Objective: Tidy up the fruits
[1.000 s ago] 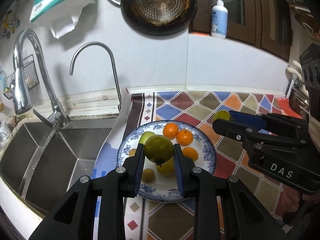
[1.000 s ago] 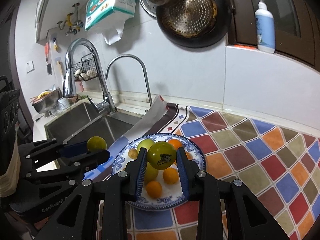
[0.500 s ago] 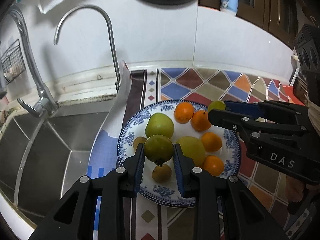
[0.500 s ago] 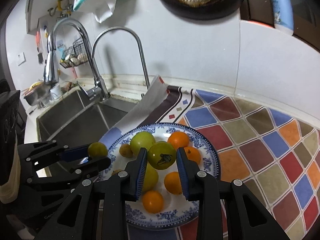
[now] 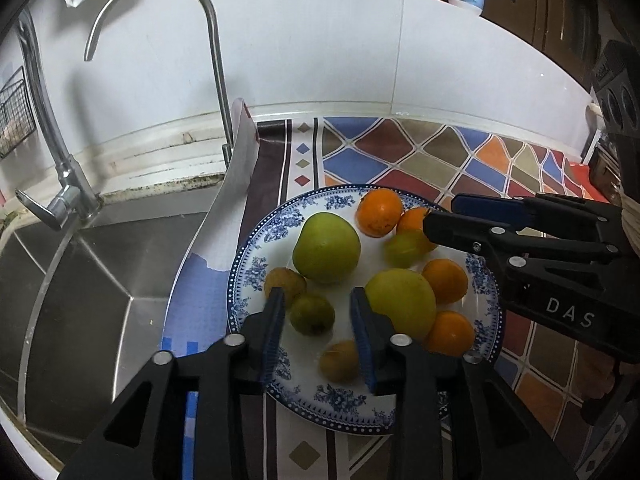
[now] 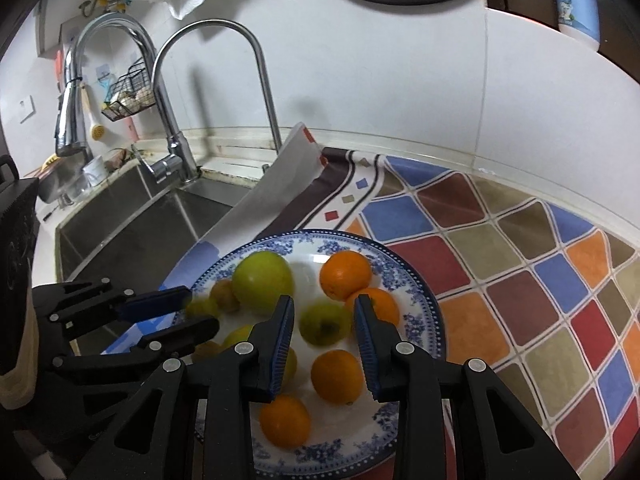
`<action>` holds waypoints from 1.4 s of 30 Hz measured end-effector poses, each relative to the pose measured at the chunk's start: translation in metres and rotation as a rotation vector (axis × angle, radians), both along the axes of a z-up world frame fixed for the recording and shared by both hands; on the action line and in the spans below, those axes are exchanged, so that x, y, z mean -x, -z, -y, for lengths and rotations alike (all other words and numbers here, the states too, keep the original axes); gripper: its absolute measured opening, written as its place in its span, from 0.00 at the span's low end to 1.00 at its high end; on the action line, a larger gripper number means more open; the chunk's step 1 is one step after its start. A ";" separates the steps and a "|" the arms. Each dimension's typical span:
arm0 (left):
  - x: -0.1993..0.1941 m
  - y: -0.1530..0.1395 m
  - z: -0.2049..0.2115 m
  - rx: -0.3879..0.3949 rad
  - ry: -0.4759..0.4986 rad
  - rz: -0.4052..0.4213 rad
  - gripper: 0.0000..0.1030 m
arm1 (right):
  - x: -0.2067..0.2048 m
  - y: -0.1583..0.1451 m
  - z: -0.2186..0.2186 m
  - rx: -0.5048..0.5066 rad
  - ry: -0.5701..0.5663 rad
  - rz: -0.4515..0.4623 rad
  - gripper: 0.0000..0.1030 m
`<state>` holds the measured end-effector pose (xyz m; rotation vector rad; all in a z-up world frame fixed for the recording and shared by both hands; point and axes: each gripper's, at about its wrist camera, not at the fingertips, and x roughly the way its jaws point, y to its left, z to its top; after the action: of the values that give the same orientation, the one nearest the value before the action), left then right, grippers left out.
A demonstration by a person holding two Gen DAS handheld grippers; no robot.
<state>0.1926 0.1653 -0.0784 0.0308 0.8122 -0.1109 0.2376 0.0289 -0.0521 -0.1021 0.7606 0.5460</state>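
Note:
A blue-and-white plate (image 5: 256, 264) (image 6: 424, 320) on the patterned counter mat holds several oranges, two large green fruits and small yellowish ones. My left gripper (image 5: 318, 300) is open over the plate's near left side; a small green fruit (image 5: 312, 314) lies free on the plate between its fingers. My right gripper (image 6: 323, 308) is open too, and another small green fruit (image 6: 325, 322) lies blurred on the plate between its fingers. Each gripper also shows in the other's view, the right one (image 5: 440, 216) and the left one (image 6: 192, 312).
A steel sink (image 5: 80, 280) lies left of the plate, with two curved taps (image 5: 216, 64) (image 6: 80, 92) behind it. The mat's edge curls up (image 6: 288, 176) at the sink. A white tiled wall stands behind. The coloured mat (image 6: 520, 280) stretches to the right.
Both grippers came down closer to the plate and opened. Each let go of its small green fruit, which now lies on the plate.

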 end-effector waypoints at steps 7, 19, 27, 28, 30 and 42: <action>0.021 -0.017 0.005 -0.014 -0.002 0.059 0.45 | 0.018 -0.012 0.012 0.010 0.041 0.026 0.35; 0.071 -0.044 0.010 -0.048 -0.020 0.203 0.74 | 0.088 -0.034 0.049 0.007 0.296 0.123 0.70; 0.118 -0.061 0.025 -0.038 -0.095 0.268 0.84 | 0.141 -0.049 0.073 -0.001 0.337 0.164 0.83; 0.124 -0.063 0.026 -0.034 -0.100 0.276 0.85 | 0.145 -0.050 0.075 -0.004 0.334 0.168 0.83; 0.136 -0.066 0.031 -0.035 -0.109 0.286 0.86 | 0.156 -0.053 0.079 0.004 0.327 0.182 0.83; 0.200 -0.087 0.053 -0.041 -0.105 0.348 0.95 | 0.220 -0.073 0.107 -0.002 0.360 0.224 0.86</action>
<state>-0.0077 0.1127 0.0089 0.0450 0.4668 0.0111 0.0172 -0.0780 0.0214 -0.0220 0.5425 0.1886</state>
